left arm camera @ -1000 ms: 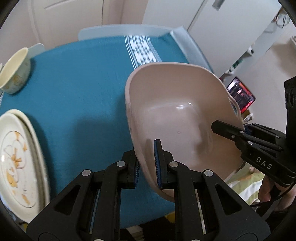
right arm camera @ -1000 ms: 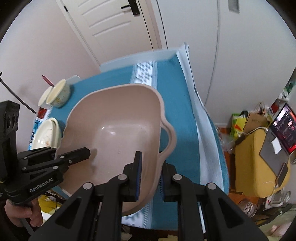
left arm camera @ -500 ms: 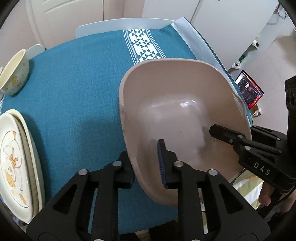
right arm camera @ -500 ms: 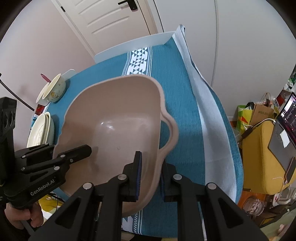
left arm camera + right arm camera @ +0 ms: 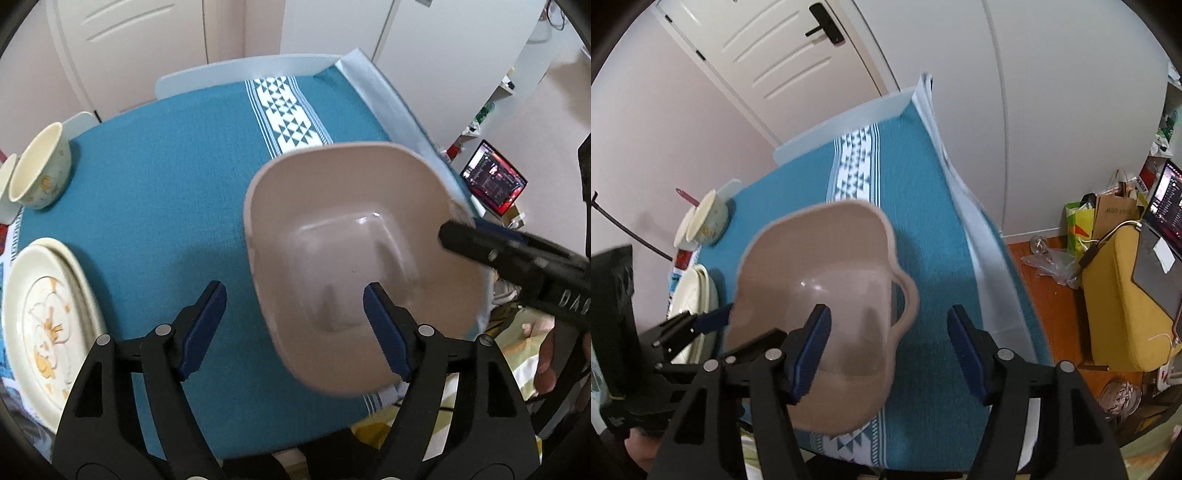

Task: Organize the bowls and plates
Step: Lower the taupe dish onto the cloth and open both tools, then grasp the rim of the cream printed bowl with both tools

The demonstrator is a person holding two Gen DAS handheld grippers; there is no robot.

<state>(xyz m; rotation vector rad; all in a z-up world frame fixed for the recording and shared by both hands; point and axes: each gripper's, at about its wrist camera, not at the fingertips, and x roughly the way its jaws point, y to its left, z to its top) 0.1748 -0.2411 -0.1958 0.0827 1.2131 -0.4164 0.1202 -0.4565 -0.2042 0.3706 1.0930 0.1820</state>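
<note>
Large beige plastic basin (image 5: 354, 236) on teal tablecloth (image 5: 166, 192), toward table's right edge. Cream ceramic plates (image 5: 44, 317), stacked, at left edge, near corner. Small cream ceramic bowl (image 5: 40, 171) at left edge, behind plates.

Tabletop (image 5: 177, 192) covered with a teal cloth (image 5: 155, 258) that has a white triangle-pattern band (image 5: 286, 110) running across it; pale edge shows along the far and right sides. Beige basin (image 5: 354, 258) sits on the cloth near the right front corner, blurred. At the left edge: cream bowl (image 5: 38, 171) far back, stacked cream plates (image 5: 44, 325) with yellow print nearer the front, well apart from the basin.
</note>
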